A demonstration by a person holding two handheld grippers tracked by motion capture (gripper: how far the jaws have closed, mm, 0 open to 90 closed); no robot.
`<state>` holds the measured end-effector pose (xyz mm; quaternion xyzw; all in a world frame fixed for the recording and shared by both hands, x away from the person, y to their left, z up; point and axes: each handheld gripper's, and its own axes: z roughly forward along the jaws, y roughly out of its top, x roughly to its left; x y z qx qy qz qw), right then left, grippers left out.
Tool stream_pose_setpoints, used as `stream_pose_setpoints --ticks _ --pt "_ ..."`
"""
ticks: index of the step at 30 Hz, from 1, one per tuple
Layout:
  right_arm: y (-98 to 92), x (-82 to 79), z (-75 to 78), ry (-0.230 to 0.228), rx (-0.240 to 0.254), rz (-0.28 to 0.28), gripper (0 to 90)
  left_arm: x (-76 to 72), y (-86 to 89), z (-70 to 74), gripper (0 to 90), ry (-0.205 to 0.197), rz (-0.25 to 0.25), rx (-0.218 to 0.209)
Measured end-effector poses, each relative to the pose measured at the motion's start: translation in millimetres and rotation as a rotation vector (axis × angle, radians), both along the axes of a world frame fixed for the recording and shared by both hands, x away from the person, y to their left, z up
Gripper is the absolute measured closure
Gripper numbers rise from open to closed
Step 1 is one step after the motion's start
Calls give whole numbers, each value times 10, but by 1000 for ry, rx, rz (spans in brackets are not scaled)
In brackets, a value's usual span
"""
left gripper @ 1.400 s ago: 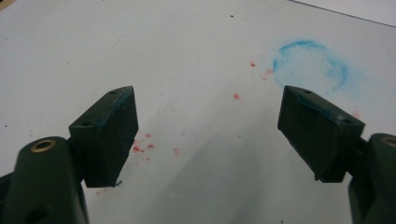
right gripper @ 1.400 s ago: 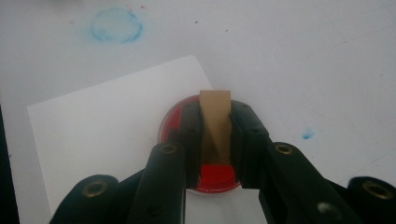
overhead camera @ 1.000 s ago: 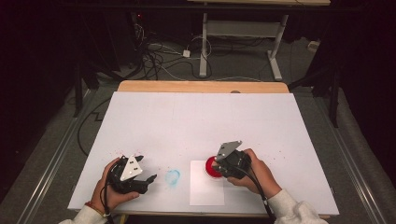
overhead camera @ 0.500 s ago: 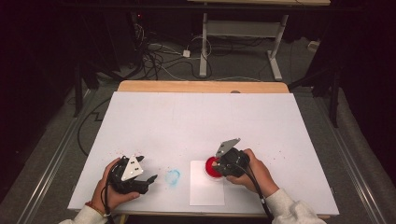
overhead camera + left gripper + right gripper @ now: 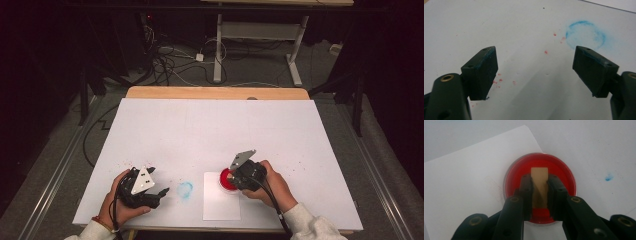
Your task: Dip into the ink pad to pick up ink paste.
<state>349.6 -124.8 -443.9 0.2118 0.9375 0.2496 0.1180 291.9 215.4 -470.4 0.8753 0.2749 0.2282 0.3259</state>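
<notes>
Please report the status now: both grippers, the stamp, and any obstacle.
Right gripper shut on wooden stamp, pressed into red ink pad. Left gripper open, holding nothing. White paper under the pad, nothing in the way.

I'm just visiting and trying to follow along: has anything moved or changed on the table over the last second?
Nothing visibly changed. The right gripper stays shut on the tan wooden block over the red ink pad, which sits on the white sheet of paper. The left gripper stays open above the table, near the blue ring stain.
</notes>
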Motion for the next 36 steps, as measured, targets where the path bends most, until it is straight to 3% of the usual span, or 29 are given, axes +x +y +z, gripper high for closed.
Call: stream_pose_setpoints --ticks 17,21,28,36 --pt "0 3 7 3 1 -5 760 5 -3 -7 200 4 2 8" --pt "13 -20 41 -17 -18 -4 759 10 10 -3 200 3 6 1" --pt "-73 -22 246 -40 55 -10 758 13 15 -9 200 5 9 5" --pt "-149 -55 446 -73 96 -15 758 14 6 -10 200 5 5 9"
